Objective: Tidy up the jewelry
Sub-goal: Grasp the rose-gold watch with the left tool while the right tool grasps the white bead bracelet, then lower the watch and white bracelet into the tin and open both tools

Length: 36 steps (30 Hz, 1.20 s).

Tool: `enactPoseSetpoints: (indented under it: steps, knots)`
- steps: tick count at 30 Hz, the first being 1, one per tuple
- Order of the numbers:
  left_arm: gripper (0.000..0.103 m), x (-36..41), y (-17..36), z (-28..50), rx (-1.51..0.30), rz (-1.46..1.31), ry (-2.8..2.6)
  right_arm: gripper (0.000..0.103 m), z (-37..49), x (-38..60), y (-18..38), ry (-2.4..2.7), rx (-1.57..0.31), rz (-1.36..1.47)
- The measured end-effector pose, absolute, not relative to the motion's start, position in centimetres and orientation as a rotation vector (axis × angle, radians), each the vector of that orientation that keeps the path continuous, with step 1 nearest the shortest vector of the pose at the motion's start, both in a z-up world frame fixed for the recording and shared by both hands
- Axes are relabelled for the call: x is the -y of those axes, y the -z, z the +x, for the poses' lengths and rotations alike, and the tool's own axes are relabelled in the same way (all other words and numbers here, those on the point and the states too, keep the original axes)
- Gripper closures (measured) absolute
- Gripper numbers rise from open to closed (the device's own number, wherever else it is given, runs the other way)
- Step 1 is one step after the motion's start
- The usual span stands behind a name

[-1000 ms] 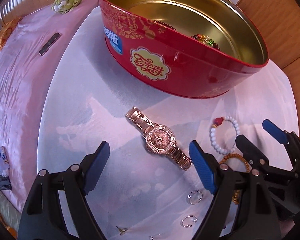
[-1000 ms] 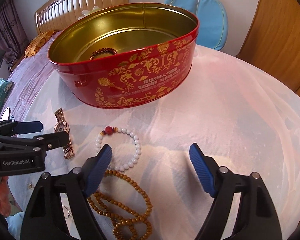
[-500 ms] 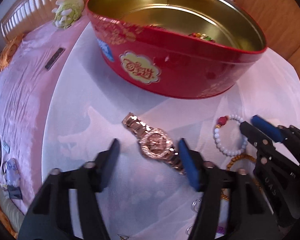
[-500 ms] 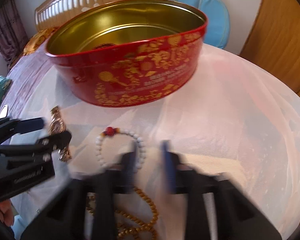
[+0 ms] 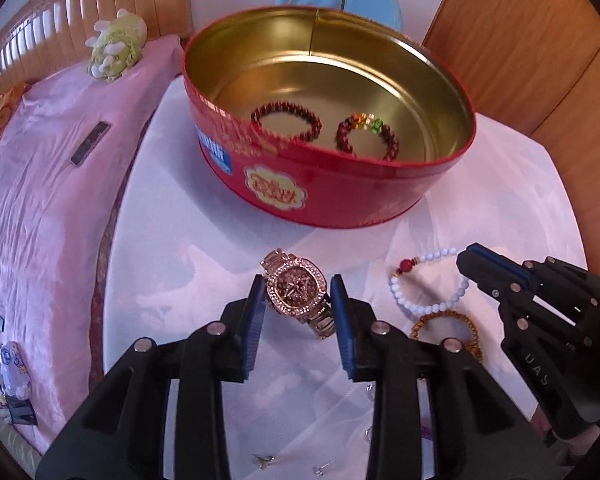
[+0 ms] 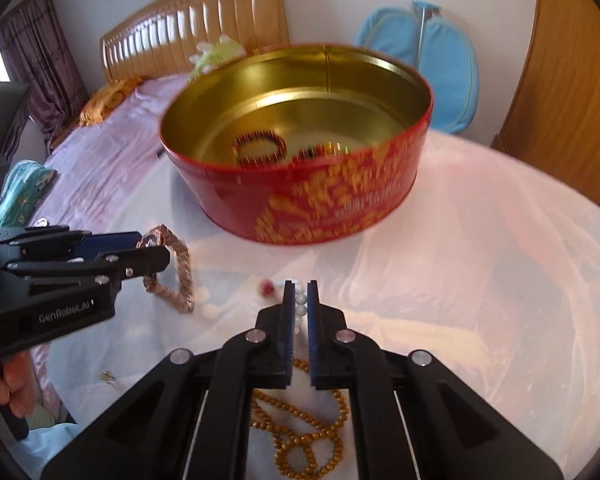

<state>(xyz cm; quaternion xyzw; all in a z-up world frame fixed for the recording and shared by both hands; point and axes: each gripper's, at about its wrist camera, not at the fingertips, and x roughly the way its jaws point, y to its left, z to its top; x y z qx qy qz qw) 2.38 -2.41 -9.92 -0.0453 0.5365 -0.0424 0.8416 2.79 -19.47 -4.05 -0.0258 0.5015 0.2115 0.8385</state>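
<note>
Nearest us, our left gripper [image 5: 298, 300] clamps the rose-gold watch [image 5: 296, 290] by its stiff case, band dangling (heavy, slippery links). Our right gripper [image 6: 299, 304] pinches the white bead bracelet [image 5: 428, 280], light and floppy. One brown bead strand [image 6: 300, 432] lies on the table. Beyond, the red tin [image 5: 332, 196] holds two bracelets.

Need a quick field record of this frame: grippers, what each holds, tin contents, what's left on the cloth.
left gripper: jaws shut on rose-gold watch
right gripper: jaws shut on white bead bracelet
red tin: open, holds two dark red bead bracelets
left on cloth: brown bead necklace, small earrings
surface: white cloth on bed
</note>
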Motion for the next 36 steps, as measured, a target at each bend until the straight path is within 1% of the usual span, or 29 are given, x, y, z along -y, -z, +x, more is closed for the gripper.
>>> enactPoseSetpoints:
  steps: [8,11,15,21,28,36]
  knots:
    - [0.07,0.3,1.3,2.3,-0.918,0.018,0.092,0.096,4.4,21.7,-2.8,-0.445,-0.883,-0.007]
    - [0.07,-0.9,-0.5,2.8,-0.866,0.06,0.095,0.096,5.3,21.9,-4.5,-0.447,-0.83,-0.033]
    - [0.07,-1.5,-2.1,3.5,-0.843,0.068,0.11,0.096,7.0,21.8,-5.6,-0.441,-0.796,-0.042]
    - [0.07,-1.8,-2.6,5.2,-0.858,0.087,0.175,0.096,9.3,21.0,-5.4,-0.462,-0.822,-0.079]
    - [0.07,-0.5,-2.7,10.1,-0.903,0.191,0.317,0.096,13.3,20.1,-5.2,-0.529,-0.908,-0.124]
    - [0.07,0.8,0.3,15.2,-0.977,0.321,0.388,0.096,16.9,18.4,-3.5,-0.559,-0.992,-0.165]
